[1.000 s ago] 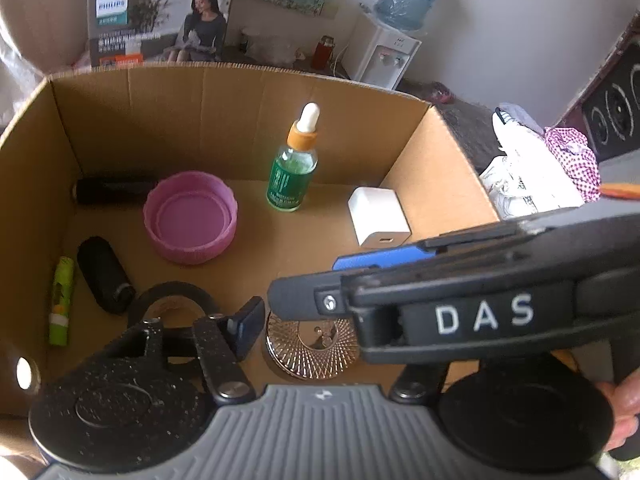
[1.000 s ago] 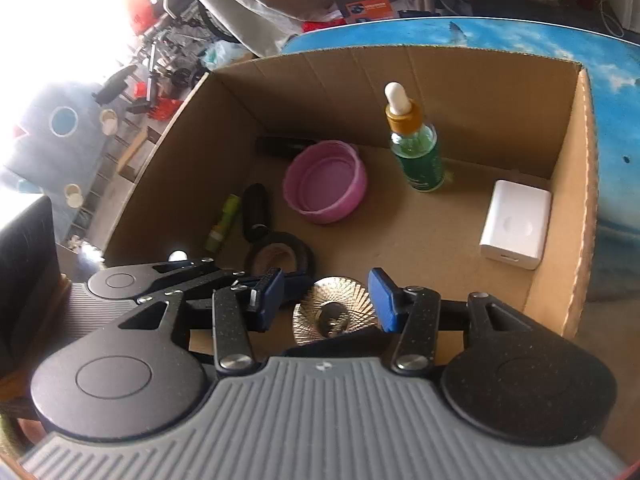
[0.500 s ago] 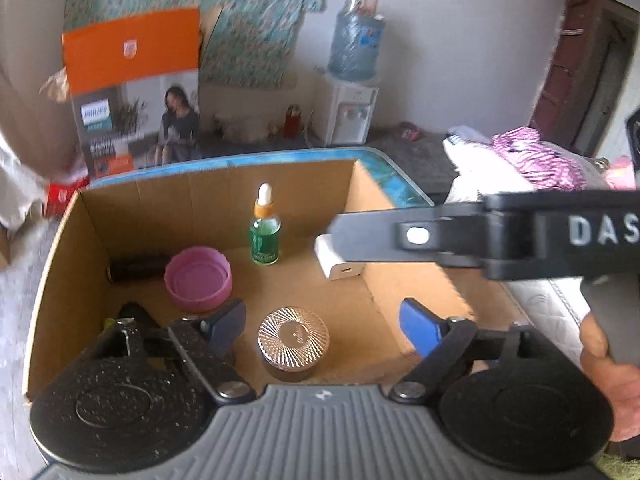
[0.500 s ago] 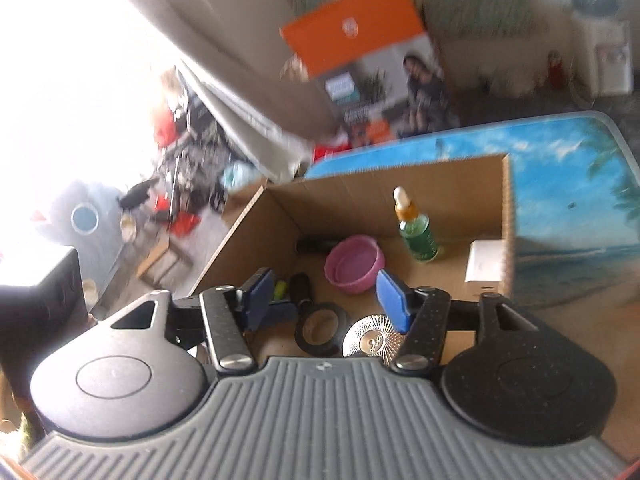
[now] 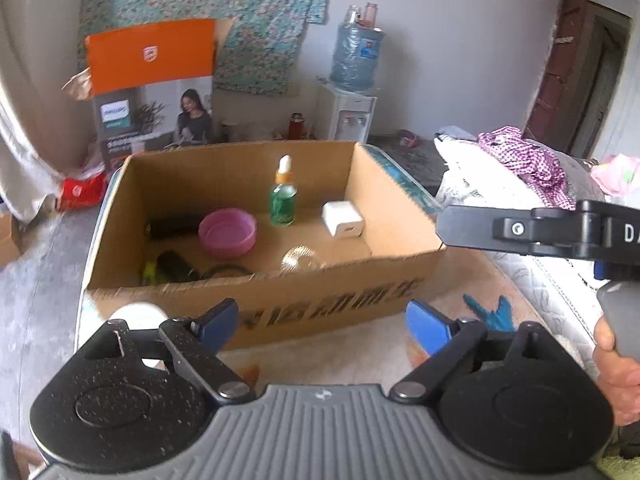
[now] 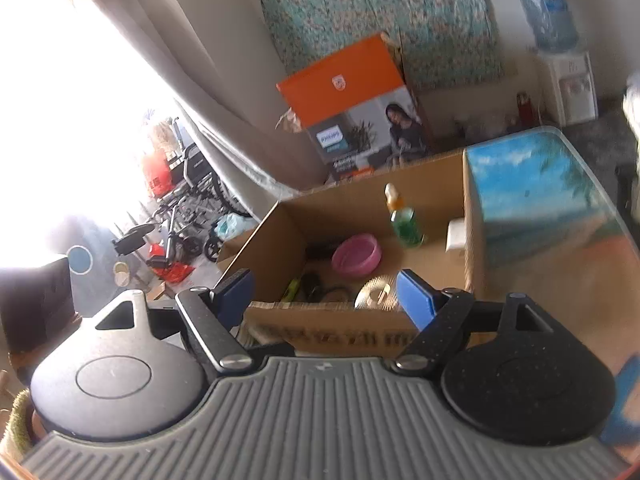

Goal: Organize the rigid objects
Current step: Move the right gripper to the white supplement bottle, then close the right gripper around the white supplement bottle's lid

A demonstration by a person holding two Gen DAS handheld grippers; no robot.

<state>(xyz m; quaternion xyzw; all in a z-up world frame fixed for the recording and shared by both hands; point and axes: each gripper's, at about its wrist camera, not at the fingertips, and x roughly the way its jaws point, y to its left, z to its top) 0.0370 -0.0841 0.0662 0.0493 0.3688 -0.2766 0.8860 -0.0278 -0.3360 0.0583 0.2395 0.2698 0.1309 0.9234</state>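
Seen from just outside the near wall of an open cardboard box (image 5: 320, 304) on a beach-print table (image 6: 532, 184): left gripper (image 5: 320, 322) spread wide, blue pads holding nothing, hovering before the printed near wall. Right gripper (image 6: 324, 294) likewise gaping and bare, poised at the near rim, its black body also visible at the right edge of the left wrist view, clasped in a hand (image 5: 616, 376).

Inside the box, well beyond both sets of fingers: green dropper bottle (image 5: 283, 200) upright near the far wall; white charger block (image 5: 343, 220) toward the far right corner; pink bowl-shaped lid (image 5: 227, 232) left of the bottle; black cylinder (image 5: 172, 227) lying along the far left side. Closer to the near wall: ribbed gold-lidded jar (image 5: 302, 259), black ring (image 5: 228, 270), a second dark cylinder (image 5: 172, 266) and a yellow-green tube (image 5: 150, 272) at the near left corner, all partly hidden by the rim. White round object (image 5: 138, 316), blurred, outside the box beside the left gripper's left finger.

Beyond the table: orange Philips carton (image 5: 154, 88), water dispenser (image 5: 352, 92), floral curtain (image 5: 224, 12), heaped laundry (image 5: 516, 160).
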